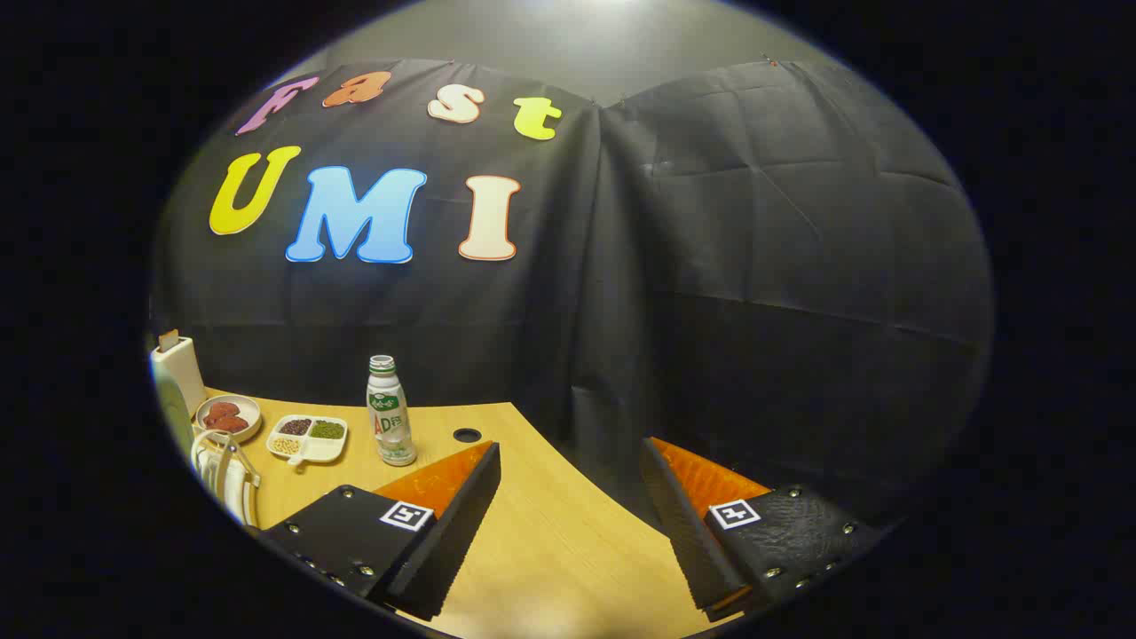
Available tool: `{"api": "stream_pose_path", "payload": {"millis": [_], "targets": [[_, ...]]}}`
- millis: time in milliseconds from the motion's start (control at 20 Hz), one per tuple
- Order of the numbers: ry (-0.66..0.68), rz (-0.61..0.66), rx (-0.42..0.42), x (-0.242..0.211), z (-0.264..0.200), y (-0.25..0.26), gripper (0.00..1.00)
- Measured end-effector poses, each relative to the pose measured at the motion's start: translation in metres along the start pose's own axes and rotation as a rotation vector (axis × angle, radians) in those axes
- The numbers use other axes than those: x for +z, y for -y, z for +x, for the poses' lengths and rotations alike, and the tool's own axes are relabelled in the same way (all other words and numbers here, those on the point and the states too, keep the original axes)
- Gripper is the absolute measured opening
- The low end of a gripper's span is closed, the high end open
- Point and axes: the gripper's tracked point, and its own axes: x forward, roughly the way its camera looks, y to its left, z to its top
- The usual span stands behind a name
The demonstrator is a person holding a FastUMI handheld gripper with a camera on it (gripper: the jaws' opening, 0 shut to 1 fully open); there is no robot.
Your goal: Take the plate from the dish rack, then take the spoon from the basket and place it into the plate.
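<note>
Tool (568, 497) sits wide apart, nothing between its fingers, hanging over bare wood of the surface (550, 550). Judging by that, no step of the task is done yet: no plate held, no spoon held.

Task things: a white wire dish rack (222, 475) stands off to the left of the left finger, partly cut off, with a pale round edge beside it that is probably the plate (169, 408); too cropped to be sure. Basket and spoon can't be made out.

Other items, all beyond the left finger:
- bottle (389, 413) with green label, upright, just ahead of the left fingertip
- divided tray (306, 437) with beans or grains, left of the bottle
- small bowl (229, 415) with reddish pieces, left of the tray
- white box (177, 368) at the back left, near the wall

Room and edges: the surface's curved edge runs from behind the bottle, past a cable hole (467, 435), then down between the fingers toward the right finger. The right finger is over or just past that edge, black cloth behind it. Open wood lies between and below the fingers. Likely next move is a swing left to the rack; the bottle and tray stand near that path, so the bottle could get tipped.
</note>
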Motion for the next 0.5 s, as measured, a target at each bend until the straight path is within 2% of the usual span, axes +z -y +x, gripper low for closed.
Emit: {"api": "stream_pose_path", "payload": {"millis": [100, 200, 500], "targets": [[-0.022, 0.014, -0.007, 0.009, -0.027, -0.022, 0.98], [-0.019, 0.019, 0.034, 0.023, -0.051, -0.056, 0.98], [0.025, 0.063, 0.293, 0.057, -0.105, -0.174, 0.97]]}}
